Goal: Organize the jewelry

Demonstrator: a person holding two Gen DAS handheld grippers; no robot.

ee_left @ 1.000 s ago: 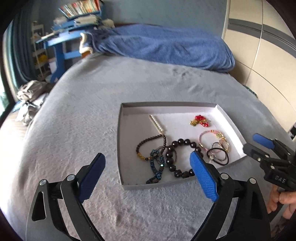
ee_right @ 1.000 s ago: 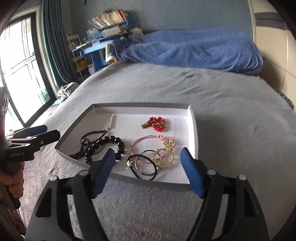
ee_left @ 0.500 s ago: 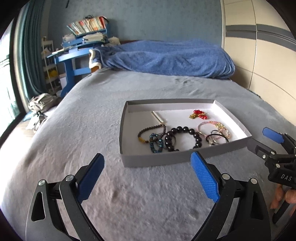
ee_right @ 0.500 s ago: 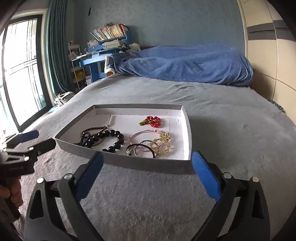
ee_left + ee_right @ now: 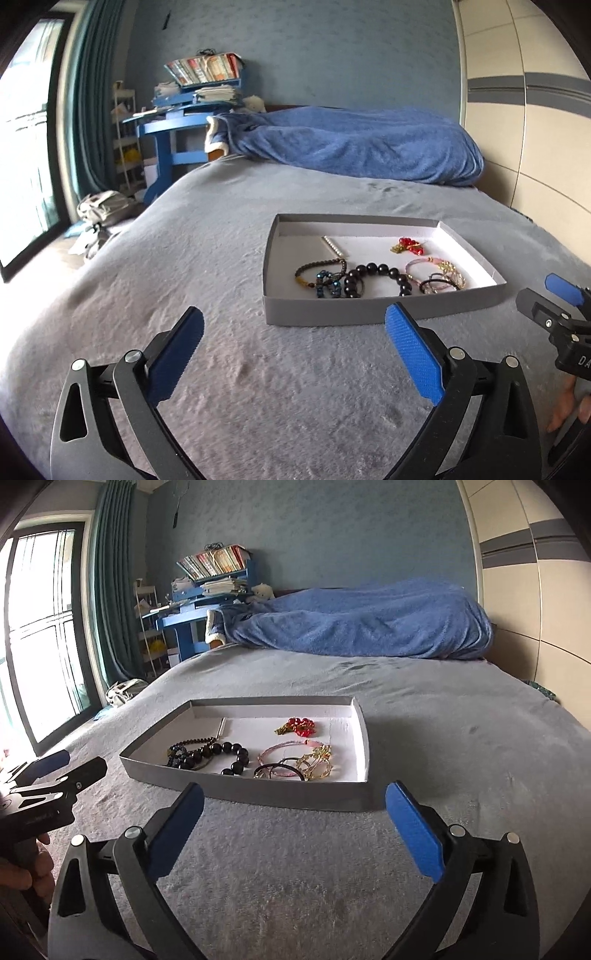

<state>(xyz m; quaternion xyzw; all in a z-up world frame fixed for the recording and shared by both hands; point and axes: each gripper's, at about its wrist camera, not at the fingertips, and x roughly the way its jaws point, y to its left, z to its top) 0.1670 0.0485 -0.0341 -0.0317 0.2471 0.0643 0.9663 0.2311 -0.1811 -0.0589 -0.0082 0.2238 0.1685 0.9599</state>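
Both left tongs [image 5: 293, 332] and right tongs [image 5: 294, 808] gape wide, empty, low in frame before the tray [image 5: 280, 799] of bracelets [image 5: 207, 755].

One tray [image 5: 380, 312], two claws [image 5: 295, 354]

low wrist views, both facing tray [image 5: 384, 314]

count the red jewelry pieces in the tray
1: the red beaded piece lies on its own toward the far right of the tray. Tangled bracelets could hide more.
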